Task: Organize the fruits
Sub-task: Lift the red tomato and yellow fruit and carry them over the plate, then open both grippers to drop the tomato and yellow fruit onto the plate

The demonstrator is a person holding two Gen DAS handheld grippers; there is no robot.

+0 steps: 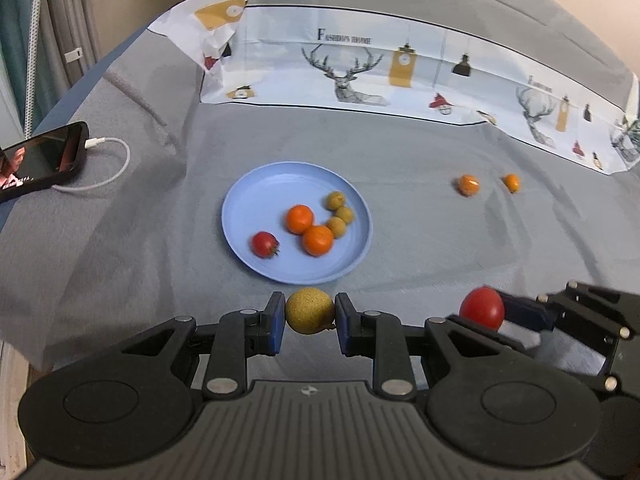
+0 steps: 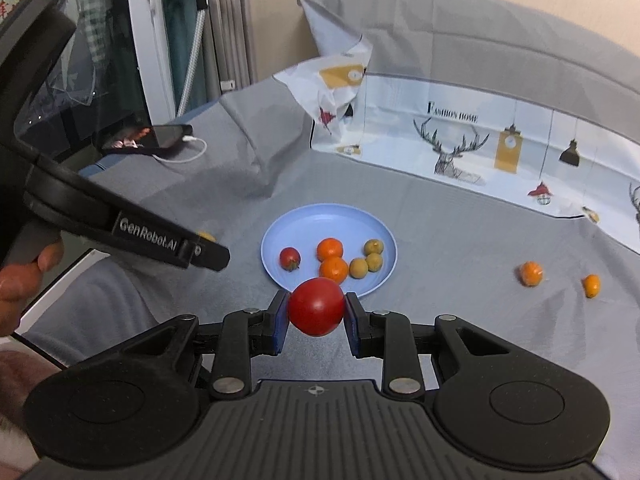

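Note:
A blue plate [image 1: 256,196] [image 2: 296,220] lies on the grey sheet. It holds a small red tomato [image 1: 264,244], two oranges [image 1: 300,219] and three yellow-green fruits [image 1: 335,200]. My left gripper [image 1: 310,312] is shut on a yellow-green round fruit [image 1: 310,310] just in front of the plate's near rim. My right gripper [image 2: 316,307] is shut on a red tomato [image 2: 316,306] [image 1: 482,307], near the plate's front edge. Two small oranges [image 1: 468,184] [image 1: 512,182] lie loose on the sheet to the right; they also show in the right wrist view [image 2: 531,273] [image 2: 591,285].
A phone [image 1: 40,162] with a white charging cable [image 1: 108,164] lies at the far left. A printed pillowcase [image 1: 400,68] stretches across the back. A window frame [image 2: 156,40] and the bed's left edge lie beyond the phone.

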